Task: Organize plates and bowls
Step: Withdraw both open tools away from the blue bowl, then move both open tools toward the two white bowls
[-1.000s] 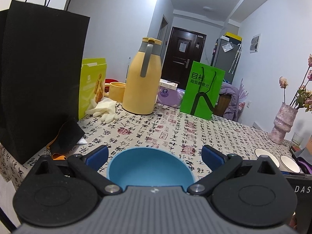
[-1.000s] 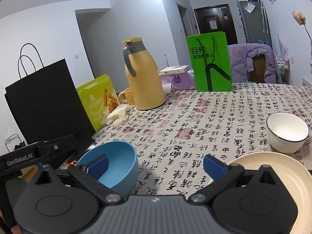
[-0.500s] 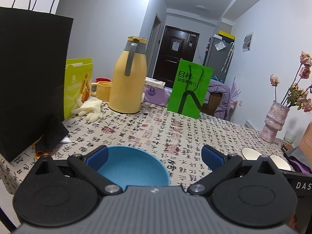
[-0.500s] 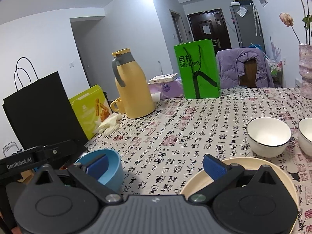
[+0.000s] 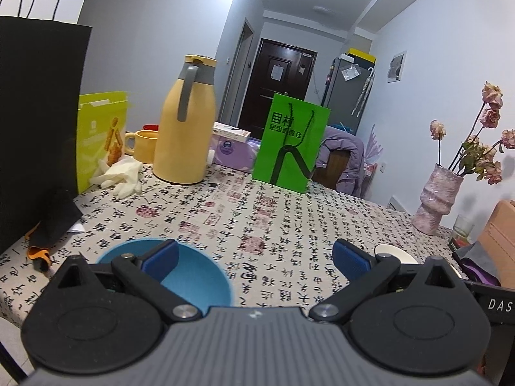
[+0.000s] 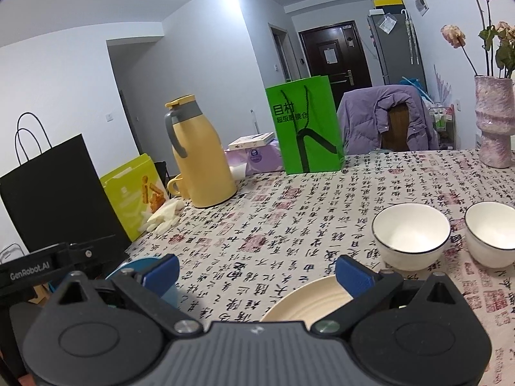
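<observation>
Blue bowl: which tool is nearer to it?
Left. The left tool is right over the blue bowl, one finger above it; the right tool is off to its right, by the cream plate.

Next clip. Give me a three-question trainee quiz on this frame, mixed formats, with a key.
1. True or false: the left gripper is shut on the blue bowl.
2. Multiple choice: how many white bowls stand on the table in the right wrist view? A) one B) two C) four
3. Fill in: the cream plate lies just ahead of the ______ gripper.

Key
1. False: its jaws are spread wide, and one finger only shows in front of the bowl.
2. B: the second stands to the right of the first.
3. right
</observation>
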